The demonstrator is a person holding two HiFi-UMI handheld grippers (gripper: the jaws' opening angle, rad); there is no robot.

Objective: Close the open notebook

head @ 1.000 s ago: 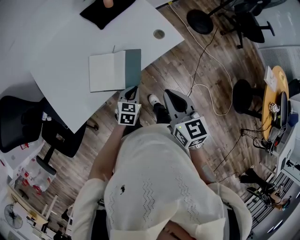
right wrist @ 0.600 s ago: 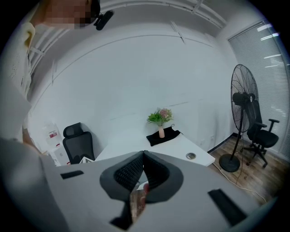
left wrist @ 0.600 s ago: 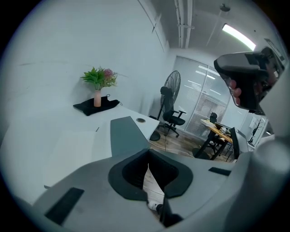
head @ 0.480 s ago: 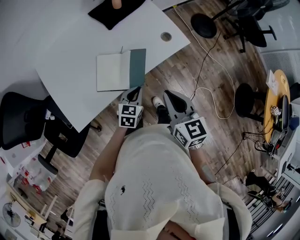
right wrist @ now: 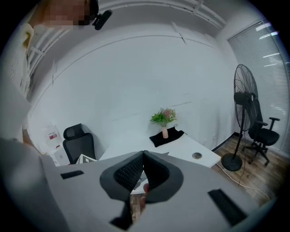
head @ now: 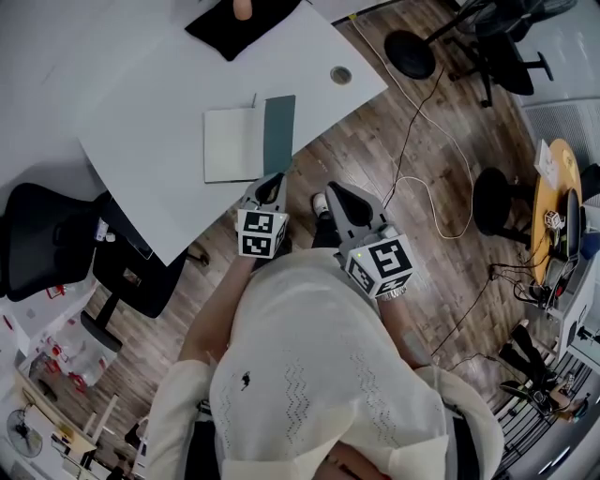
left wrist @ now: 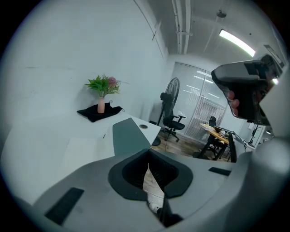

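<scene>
The open notebook point(head: 234, 145) lies flat on the white table point(head: 141, 112), its white page to the left and its dark green cover point(head: 279, 133) to the right. My left gripper point(head: 270, 181) is shut and empty, its tips just short of the table's near edge below the green cover. In the left gripper view point(left wrist: 148, 153) the notebook point(left wrist: 129, 136) lies straight ahead, past the shut jaws. My right gripper point(head: 338, 189) hangs over the wooden floor, right of the table corner. Its jaws point(right wrist: 143, 154) meet at the tips with nothing between them.
A black cloth point(head: 242, 22) with a small vase of flowers point(left wrist: 101, 104) sits at the table's far side. A round cable hole point(head: 340, 74) is near the right corner. A black office chair point(head: 56, 258) stands left, with a fan point(right wrist: 245, 97), stools and floor cables to the right.
In the head view the table and notebook have shifted right and slightly nearer. Both grippers have edged forward towards the table edge, still shut.
</scene>
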